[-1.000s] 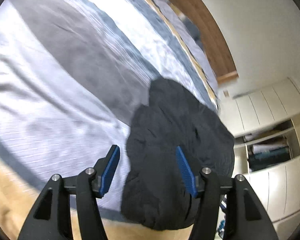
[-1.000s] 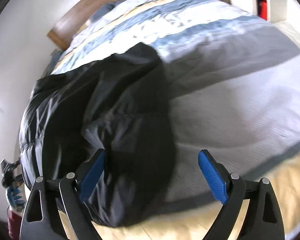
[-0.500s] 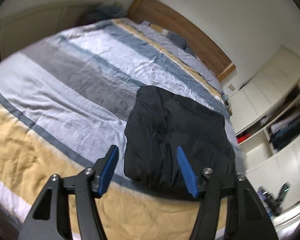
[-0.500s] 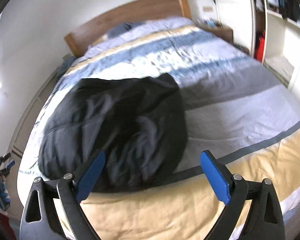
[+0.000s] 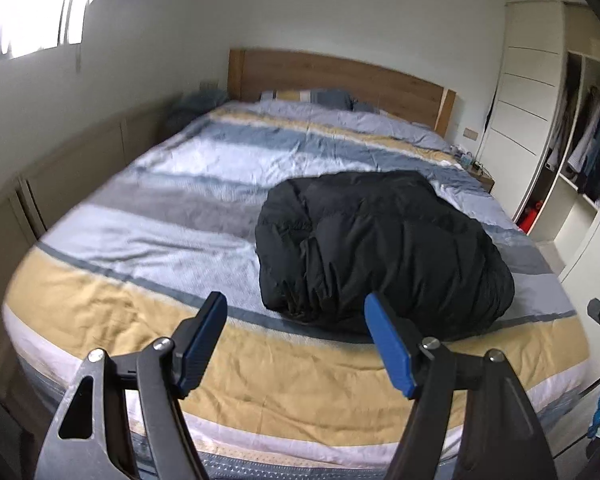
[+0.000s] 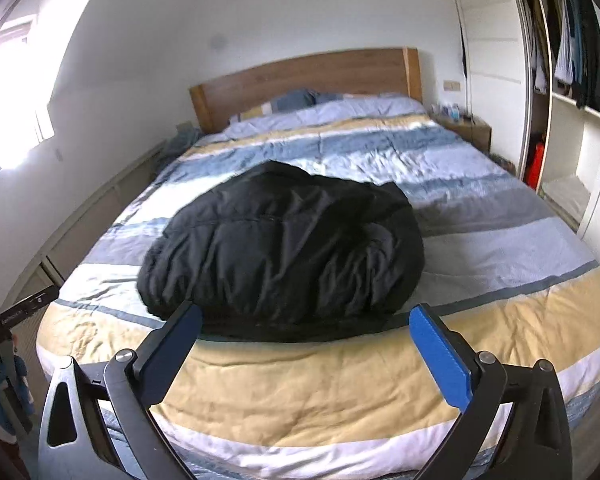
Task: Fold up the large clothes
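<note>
Black quilted jacket lies in a compact bundle on the striped bed, right of centre in the left wrist view and near the middle of the frame in the right wrist view. Its near edge sits where the grey stripe meets the yellow band of the duvet. Puffy fabric, rounded top, creases running toward the front edge; no sleeve or hem hangs loose that I can see.

Left gripper: jaws wide, blue pads bare, nothing between them, held off the foot of the bed and apart from the jacket. Right gripper: also wide and empty, framing the front of the bundle from a distance, no contact.

Wooden headboard at upper centre, open wardrobe with hanging clothes at upper right.

Judgement: folding looks done or nearly so; the step in hand reads as a stand-off check of the result. If another fold or a tidy-up is wanted, the next move calls for bringing both grippers in low at the near edge, pinching the fabric at two spread points, and lifting evenly, since slick padded cloth will likely spring open or slide from a shallow pinch.
</note>
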`<state>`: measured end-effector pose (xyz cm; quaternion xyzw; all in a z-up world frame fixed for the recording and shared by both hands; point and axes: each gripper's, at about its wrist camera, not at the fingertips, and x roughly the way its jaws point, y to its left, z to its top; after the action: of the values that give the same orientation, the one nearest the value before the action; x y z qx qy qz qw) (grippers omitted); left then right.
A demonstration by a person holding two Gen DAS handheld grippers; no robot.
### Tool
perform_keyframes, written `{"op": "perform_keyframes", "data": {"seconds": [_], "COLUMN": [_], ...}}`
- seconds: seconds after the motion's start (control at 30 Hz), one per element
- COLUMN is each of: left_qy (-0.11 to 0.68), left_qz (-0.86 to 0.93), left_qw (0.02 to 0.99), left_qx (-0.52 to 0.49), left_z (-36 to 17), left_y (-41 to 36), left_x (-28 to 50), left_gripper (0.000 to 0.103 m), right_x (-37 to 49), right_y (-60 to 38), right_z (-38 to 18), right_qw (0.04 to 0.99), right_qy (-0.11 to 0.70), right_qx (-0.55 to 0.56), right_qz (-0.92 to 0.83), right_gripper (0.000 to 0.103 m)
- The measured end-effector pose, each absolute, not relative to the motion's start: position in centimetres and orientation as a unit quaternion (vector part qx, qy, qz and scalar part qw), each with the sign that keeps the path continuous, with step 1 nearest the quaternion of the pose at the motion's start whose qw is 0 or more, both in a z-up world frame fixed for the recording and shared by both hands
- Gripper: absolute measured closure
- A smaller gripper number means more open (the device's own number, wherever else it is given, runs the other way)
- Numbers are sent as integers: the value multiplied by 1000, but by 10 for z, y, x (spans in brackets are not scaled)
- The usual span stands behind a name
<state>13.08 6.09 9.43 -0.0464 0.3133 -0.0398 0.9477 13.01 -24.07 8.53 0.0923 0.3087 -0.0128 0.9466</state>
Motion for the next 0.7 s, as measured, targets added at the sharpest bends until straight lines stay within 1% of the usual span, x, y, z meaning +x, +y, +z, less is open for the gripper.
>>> {"op": "perform_keyframes", "data": {"seconds": [0.3,0.47,0.7], "left_qy": [251,238,224], "left_qz": [-29,2,4], "left_qw": [967,971,974], "left_qx": [-27,9,22], "left_z": [119,120,123], "left_y": [30,12,3], "left_x": [70,55,40], "left_gripper": [33,33,33], "right_x": [94,81,71], "right_y": [-208,-201,-195], "right_z": [92,91,87], "right_qw": [960,963,966], "right_qy": [276,266,254], "right_qx": [47,39,33], "right_qz": [-16,-17,-22], "right_gripper": [0,0,0]}}
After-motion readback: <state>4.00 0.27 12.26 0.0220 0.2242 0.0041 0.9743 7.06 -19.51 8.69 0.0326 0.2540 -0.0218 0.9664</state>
